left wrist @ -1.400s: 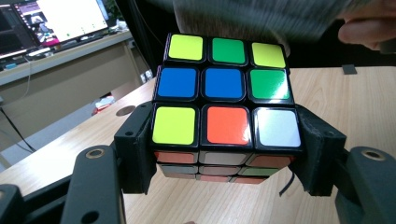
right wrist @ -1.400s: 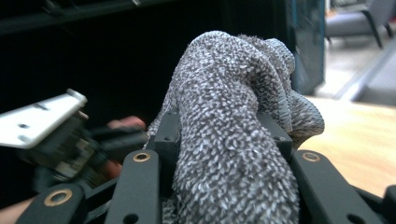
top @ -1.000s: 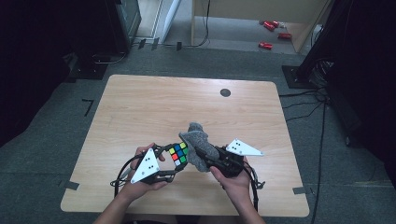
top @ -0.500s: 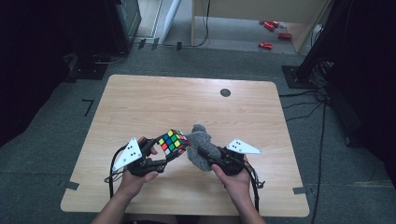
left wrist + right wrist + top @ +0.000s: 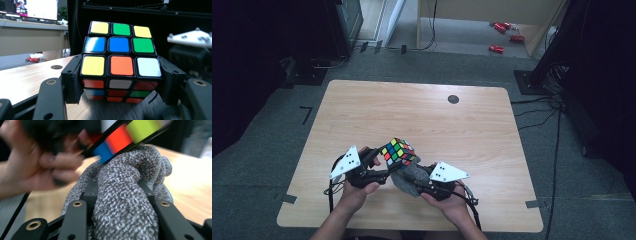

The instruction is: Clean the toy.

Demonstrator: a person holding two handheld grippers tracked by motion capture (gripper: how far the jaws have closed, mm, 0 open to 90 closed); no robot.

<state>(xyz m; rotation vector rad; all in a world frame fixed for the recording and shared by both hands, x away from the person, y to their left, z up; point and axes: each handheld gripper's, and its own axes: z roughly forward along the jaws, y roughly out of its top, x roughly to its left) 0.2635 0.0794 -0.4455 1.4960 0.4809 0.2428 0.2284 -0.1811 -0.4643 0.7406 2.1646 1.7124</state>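
Two grips: each gripper has its jaws closed on one thing, cube on the left, cloth on the right.
Left jaws: the left gripper [image 5: 121, 82] clamps the puzzle cube [image 5: 120, 62] by its two side faces, pads flat against the bottom layer.
Right jaws: the right gripper [image 5: 120, 195] is closed on a bunched grey cloth [image 5: 127, 202], which bulges up between and over the pads.
Cube and cloth: in the right gripper view the cube's [image 5: 120, 137] underside presses into the top of the cloth; in the high view the cube [image 5: 397, 151] sits just above the cloth [image 5: 409, 177].
Cube faces: yellow, green, blue, orange and white squares show on top.
Hands: left hand [image 5: 357, 187] and right hand [image 5: 452, 202] are close together near the front edge.
Table: light wooden table [image 5: 422, 115], a dark round spot [image 5: 453, 99] towards its far side.
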